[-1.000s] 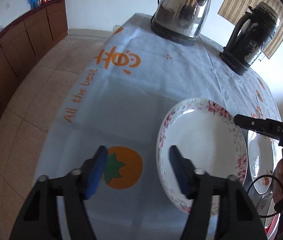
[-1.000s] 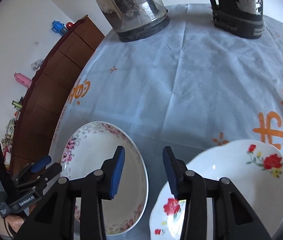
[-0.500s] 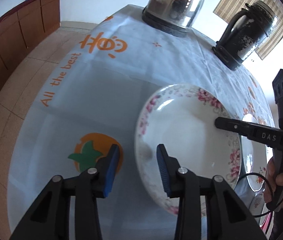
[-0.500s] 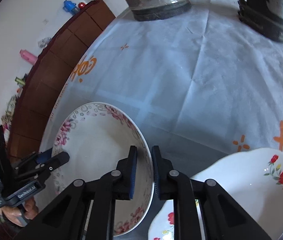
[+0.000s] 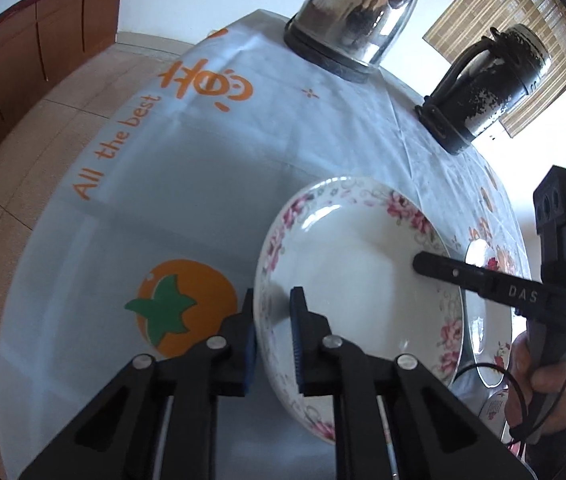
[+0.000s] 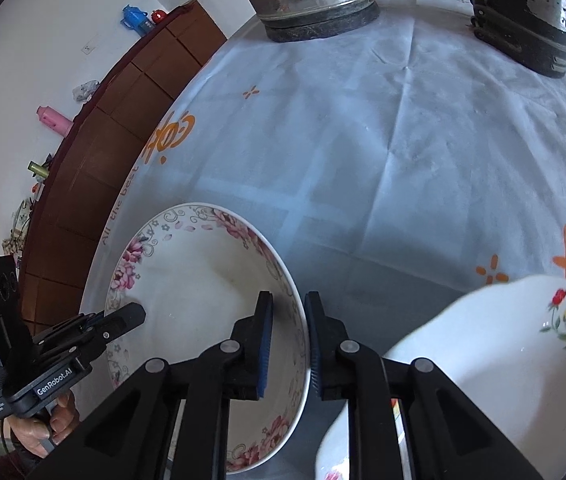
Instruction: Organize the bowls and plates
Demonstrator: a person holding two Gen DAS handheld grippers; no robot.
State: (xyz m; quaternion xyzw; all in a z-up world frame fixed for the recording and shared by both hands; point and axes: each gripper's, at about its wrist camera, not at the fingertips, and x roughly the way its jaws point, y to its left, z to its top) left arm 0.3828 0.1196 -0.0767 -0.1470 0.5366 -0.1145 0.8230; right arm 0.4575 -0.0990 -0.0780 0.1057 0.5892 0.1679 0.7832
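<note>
Both grippers, left gripper [image 5: 273, 336] and right gripper [image 6: 289, 344], have just been closed on opposite rims of the pink-flowered plate [image 5: 355, 280], lying on the tablecloth [image 5: 211, 184]; glazed rims are likely slippery, so uneven lifting could tip it onto the neighbouring red-flowered plate [image 6: 503, 360]

Beyond the pink-flowered plate [image 5: 347, 280] the tablecloth [image 5: 211, 168] lies bare up to 2 obstacles at the far edge: a steel kettle [image 5: 359, 16] and a black jug [image 5: 491, 84]; a red-flowered plate [image 6: 515, 360] crowds its right side; left is open cloth.
</note>
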